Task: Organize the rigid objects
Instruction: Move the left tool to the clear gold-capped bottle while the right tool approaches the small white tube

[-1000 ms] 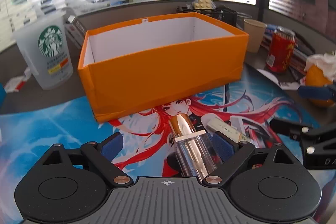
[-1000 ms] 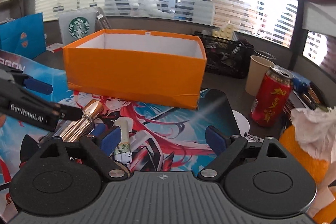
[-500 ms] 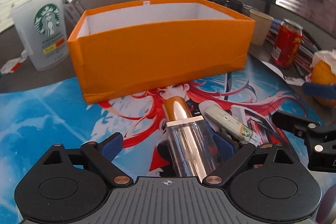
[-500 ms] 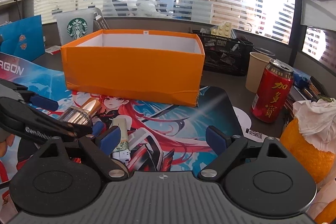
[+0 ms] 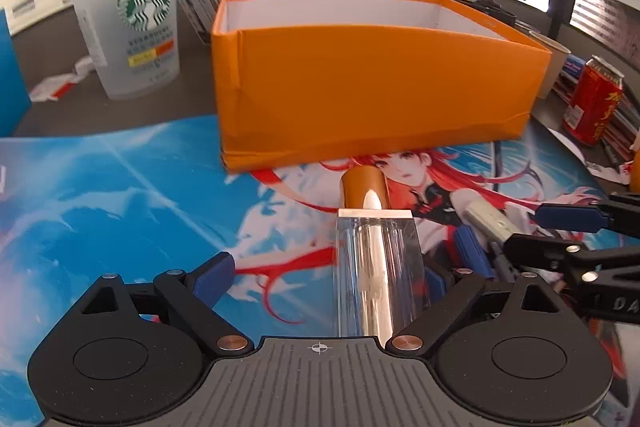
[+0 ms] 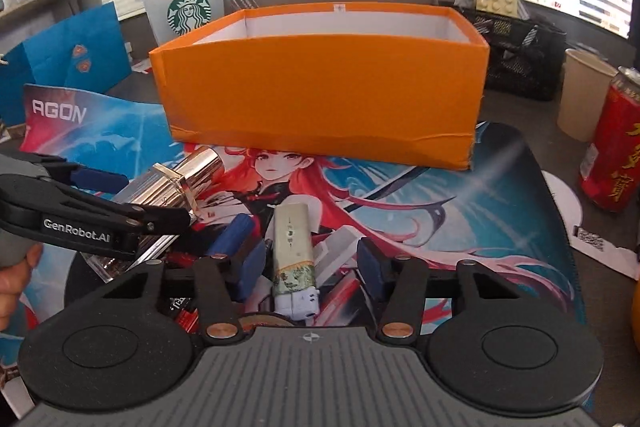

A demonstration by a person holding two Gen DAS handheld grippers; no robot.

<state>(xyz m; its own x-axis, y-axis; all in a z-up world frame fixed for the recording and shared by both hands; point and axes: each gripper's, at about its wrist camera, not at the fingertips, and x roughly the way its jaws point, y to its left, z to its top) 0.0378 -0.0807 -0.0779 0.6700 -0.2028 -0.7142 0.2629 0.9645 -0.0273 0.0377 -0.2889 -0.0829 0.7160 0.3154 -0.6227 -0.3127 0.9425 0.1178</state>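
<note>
An orange box [image 5: 376, 87] with a white inside stands open on the anime desk mat [image 5: 120, 195]; it also shows in the right wrist view [image 6: 320, 95]. A gold and clear lipstick tube [image 5: 374, 255] lies between the open jaws of my left gripper [image 5: 320, 275], near its right finger, pointing at the box. In the right wrist view the lipstick [image 6: 176, 183] lies at the left gripper. A white lighter [image 6: 294, 259] lies on the mat between the open fingers of my right gripper [image 6: 310, 255], apart from both pads. The lighter also shows in the left wrist view [image 5: 488, 219].
A Starbucks cup [image 5: 128, 31] stands left of the box. A red can [image 6: 612, 143] and a paper cup [image 6: 580, 95] stand at the right, a black mesh basket [image 6: 520, 59] behind. A blue paper bag [image 6: 68, 55] is at the left.
My left gripper has swung left and the lipstick now lies straighter between its jaws. My right gripper has moved left over the lighter and its jaws have narrowed around it.
</note>
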